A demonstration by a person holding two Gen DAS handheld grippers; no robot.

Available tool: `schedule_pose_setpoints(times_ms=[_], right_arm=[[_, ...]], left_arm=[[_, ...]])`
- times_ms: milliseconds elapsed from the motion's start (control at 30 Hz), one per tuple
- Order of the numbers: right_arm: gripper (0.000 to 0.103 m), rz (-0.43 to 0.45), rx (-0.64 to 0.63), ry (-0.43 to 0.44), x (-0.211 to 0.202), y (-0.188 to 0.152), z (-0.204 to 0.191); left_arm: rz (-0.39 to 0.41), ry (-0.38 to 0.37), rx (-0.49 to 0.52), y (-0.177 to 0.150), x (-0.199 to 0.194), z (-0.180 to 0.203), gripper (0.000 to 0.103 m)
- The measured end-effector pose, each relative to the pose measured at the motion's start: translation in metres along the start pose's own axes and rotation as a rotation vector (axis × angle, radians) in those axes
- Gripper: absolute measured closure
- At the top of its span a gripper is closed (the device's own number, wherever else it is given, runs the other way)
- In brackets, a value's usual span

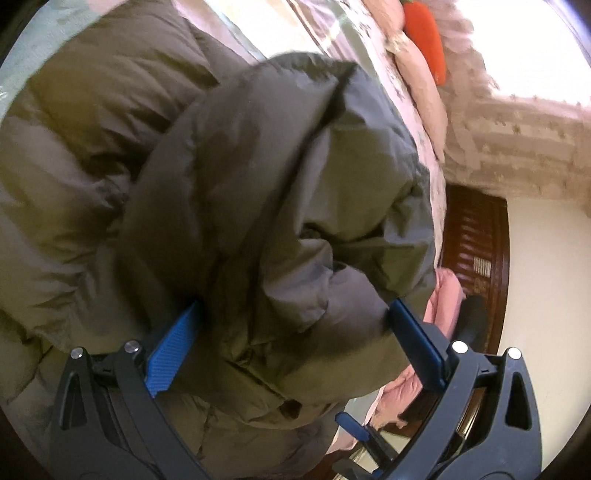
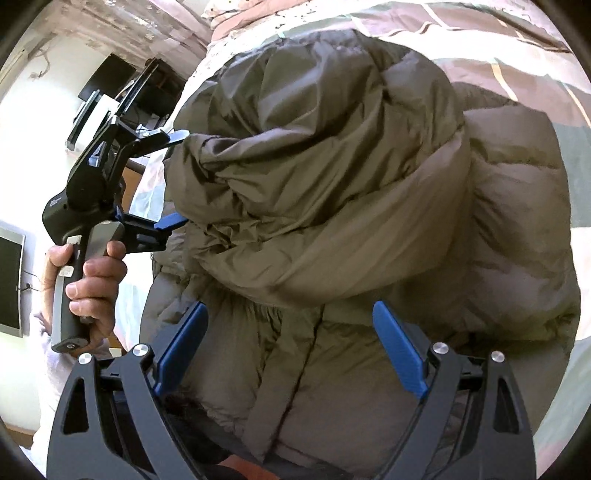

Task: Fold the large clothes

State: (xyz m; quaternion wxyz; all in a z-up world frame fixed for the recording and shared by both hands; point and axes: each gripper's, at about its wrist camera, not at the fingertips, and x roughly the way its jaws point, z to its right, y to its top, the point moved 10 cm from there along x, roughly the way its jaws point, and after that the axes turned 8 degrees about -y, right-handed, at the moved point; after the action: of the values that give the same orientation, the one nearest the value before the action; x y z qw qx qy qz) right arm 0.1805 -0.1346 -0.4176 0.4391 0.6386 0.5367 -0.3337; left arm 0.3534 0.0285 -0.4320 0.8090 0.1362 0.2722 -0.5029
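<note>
Olive jacket (image 2: 332, 192) — left tool (image 1: 291, 332) clamping its fold.

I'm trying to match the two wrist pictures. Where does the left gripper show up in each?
Left wrist view: the left gripper fills the bottom, its blue fingers either side of the olive puffer jacket's folded part.
Right wrist view: left gripper at left edge, held by a hand.
Shared landmark: the jacket.

orange carrot plush (image 1: 424, 35) by pillows | patterned bedspread (image 2: 480, 33) | wall screen (image 2: 11, 280) | dark wooden cabinet (image 1: 476, 251)
</note>
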Motion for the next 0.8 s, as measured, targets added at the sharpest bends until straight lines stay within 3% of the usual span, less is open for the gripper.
schedule_pose_setpoints(times_ms=[33,100,200,367,467,567,700,800], right_arm=[[0.012,-0.001,0.001,-0.006,0.000,0.000,0.000],[0.012,0.003,0.011,-0.009,0.000,0.002,0.002],[0.012,0.036,0.055,-0.004,-0.006,0.009,0.009],[0.012,0.154,0.180,0.098,-0.034,0.028,0.022],[0.012,0.264,0.238,0.217,-0.059,0.040,0.021],[0.012,0.354,0.210,0.254,-0.077,0.047,0.012],[0.012,0.247,0.136,0.172,-0.046,0.039,0.007],[0.012,0.070,0.116,0.025,0.006,0.016,0.018]], left_arm=[[-0.007,0.007,0.017,-0.001,0.004,0.000,0.005],[-0.037,0.049,0.075,-0.006,0.013,0.003,0.050],[-0.085,0.079,0.152,-0.021,0.019,0.011,0.070],[-0.167,0.140,0.248,-0.055,0.025,0.021,0.072],[-0.235,0.171,0.339,-0.082,0.032,0.025,0.072],[-0.336,0.270,0.446,-0.121,0.049,0.010,0.072],[-0.415,0.332,0.479,-0.148,0.054,-0.016,0.072],[-0.436,0.349,0.437,-0.149,0.052,-0.036,0.072]])
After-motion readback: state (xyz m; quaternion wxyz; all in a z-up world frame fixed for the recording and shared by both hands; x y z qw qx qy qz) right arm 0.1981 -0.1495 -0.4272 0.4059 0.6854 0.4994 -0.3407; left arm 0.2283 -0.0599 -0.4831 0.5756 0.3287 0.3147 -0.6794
